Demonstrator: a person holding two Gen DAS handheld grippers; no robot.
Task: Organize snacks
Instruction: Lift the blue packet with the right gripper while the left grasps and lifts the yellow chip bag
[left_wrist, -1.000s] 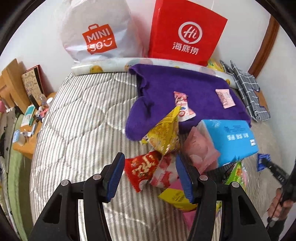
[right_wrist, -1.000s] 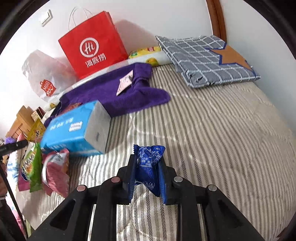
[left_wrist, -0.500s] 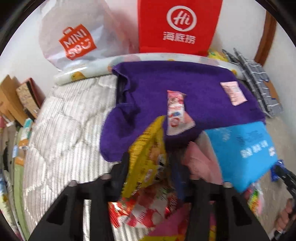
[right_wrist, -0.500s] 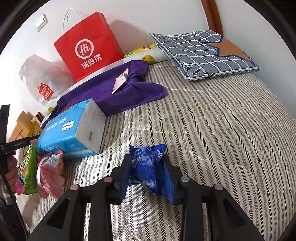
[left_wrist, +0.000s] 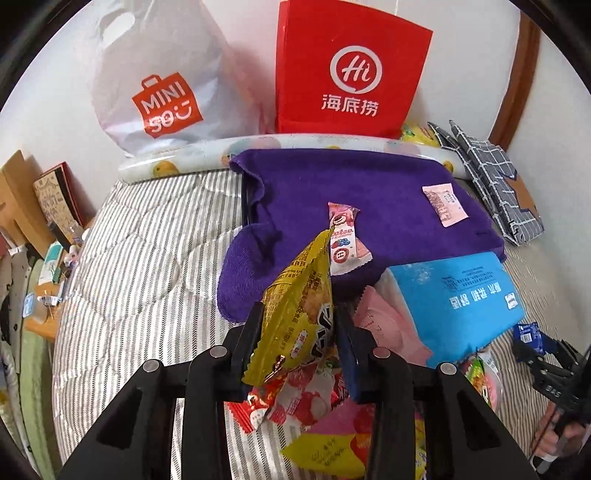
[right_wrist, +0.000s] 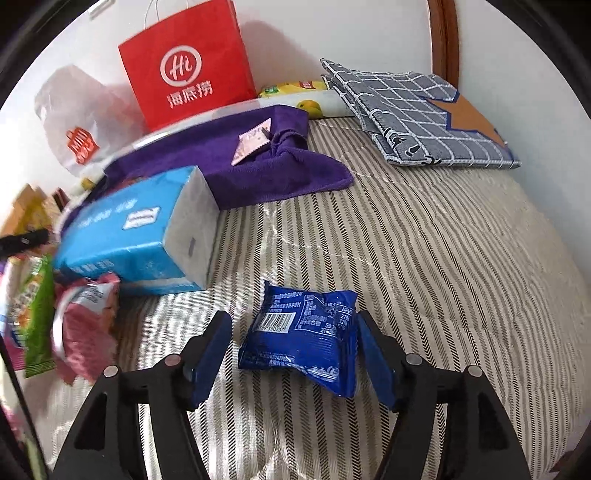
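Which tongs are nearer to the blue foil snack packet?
Right. The right tongs straddle the blue foil snack packet, jaws open. The left tongs grip a yellow packet, farther away.

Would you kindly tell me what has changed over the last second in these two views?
The left gripper moved forward over the pile and closed on the yellow snack packet. The right gripper has just been opening, leaving the blue snack packet flat on the striped mattress. The purple towel and tissue pack stayed put.

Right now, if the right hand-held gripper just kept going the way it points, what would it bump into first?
Probably the blue snack packet, lying loose on the striped bedcover between the right hand-held gripper's open jaws, which have just been opening.
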